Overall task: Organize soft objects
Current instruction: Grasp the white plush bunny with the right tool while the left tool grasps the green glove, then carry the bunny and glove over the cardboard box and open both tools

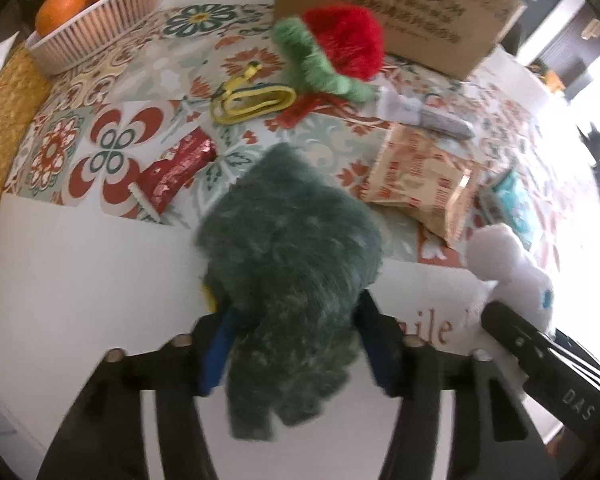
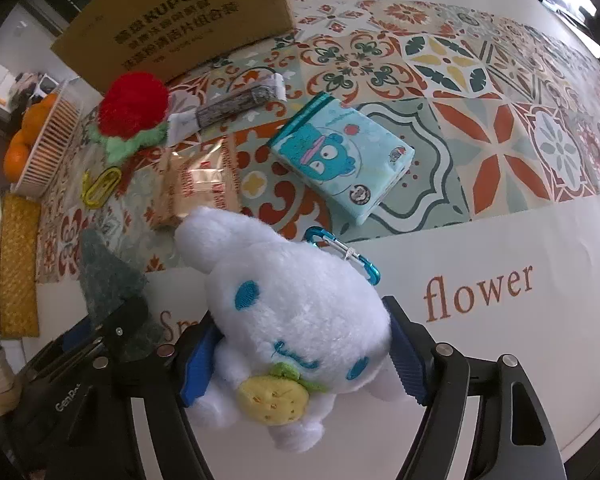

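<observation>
We saw a counter (image 2: 480, 352) with a bright flowery cloth. On its far left sat a basket (image 1: 100, 28) of oranges (image 1: 62, 14). Next came a red and green fluffy toy (image 1: 340, 48) in front of a cardboard box (image 1: 400, 8). Our left claw (image 1: 292, 352) was squeezed shut on a dark green fuzzy toy (image 1: 292, 264), held above the counter. Our right claw (image 2: 300, 364) was squeezed shut on a white bunny toy (image 2: 300, 312). A blue cartoon pack (image 2: 340, 156) lay behind it.
</observation>
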Demonstrator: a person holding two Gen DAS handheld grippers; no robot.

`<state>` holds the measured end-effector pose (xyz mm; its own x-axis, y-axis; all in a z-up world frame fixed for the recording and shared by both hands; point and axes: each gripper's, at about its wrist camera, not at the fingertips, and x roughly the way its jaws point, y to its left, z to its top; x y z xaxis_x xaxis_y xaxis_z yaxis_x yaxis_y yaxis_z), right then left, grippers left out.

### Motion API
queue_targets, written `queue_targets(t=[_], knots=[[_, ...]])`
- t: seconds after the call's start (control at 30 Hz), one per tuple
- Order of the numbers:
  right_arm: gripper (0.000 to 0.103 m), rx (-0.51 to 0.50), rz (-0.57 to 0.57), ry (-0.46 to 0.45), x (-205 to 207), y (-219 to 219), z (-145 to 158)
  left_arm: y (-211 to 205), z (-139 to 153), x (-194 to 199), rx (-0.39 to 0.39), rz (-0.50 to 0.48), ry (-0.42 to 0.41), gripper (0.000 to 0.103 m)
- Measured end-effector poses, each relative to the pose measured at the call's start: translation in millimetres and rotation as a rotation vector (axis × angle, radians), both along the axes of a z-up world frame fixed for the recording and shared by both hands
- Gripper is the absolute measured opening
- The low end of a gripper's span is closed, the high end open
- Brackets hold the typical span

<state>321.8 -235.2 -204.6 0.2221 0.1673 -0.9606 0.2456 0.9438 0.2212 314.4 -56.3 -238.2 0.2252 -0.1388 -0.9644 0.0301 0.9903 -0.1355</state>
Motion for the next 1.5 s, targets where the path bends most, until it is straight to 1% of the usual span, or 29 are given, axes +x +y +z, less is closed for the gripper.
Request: queue_targets(t=[0.07,0.1,0.17,0.23,0.33,0.57,0.8,0.9,1.2,1.5], knots=[[0.075,0.0,0.003,-0.009,-3.3,2.6,2.6,3.5,2.8,-5.0,-0.02,-0.021,-0.004,0.042],[0.075,0.003,0.003,-0.015,-5.9,2.7,5.1,4.7,3.5,-6.5,-0.031,-0.031,-0.006,0.04],[0.075,0.004,0.008,-0.026,-10.4,4.2,10.2,8.5,5.4,-8.4,-0.046,-0.045,-0.009,0.033],[0.075,-0.003,0.013,-0.041,-13.6,7.2,16.1,11.5,8.4,-10.1,-0.056,-0.055,-0.013,0.032],[0.075,-0.021,0.024,-0.07,-15.6,10.7,28.5,23.6,17.4,-17.9,-0.07,-0.07,-0.03,0.031],[0.075,-0.053,0.05,-0.131,-16.5,23.8,49.2,33.9,48.7,-24.1,-0.074,-0.093,-0.095,0.031],[0.075,-0.051,0.05,-0.199,-16.8,27.6,72.0,27.4,78.5,-14.4,-0.073,-0.126,-0.182,0.031],[0.075,-0.051,0.045,-0.231,-14.6,28.0,84.0,26.2,94.3,-10.5,-0.089,-0.141,-0.216,0.031],[0.075,-0.061,0.041,-0.349,-0.8,25.3,125.3,15.3,139.3,14.3,-0.085,-0.191,-0.335,0.031],[0.075,-0.071,0.029,-0.446,24.9,18.1,158.6,4.4,173.9,47.4,-0.069,-0.219,-0.432,0.031]])
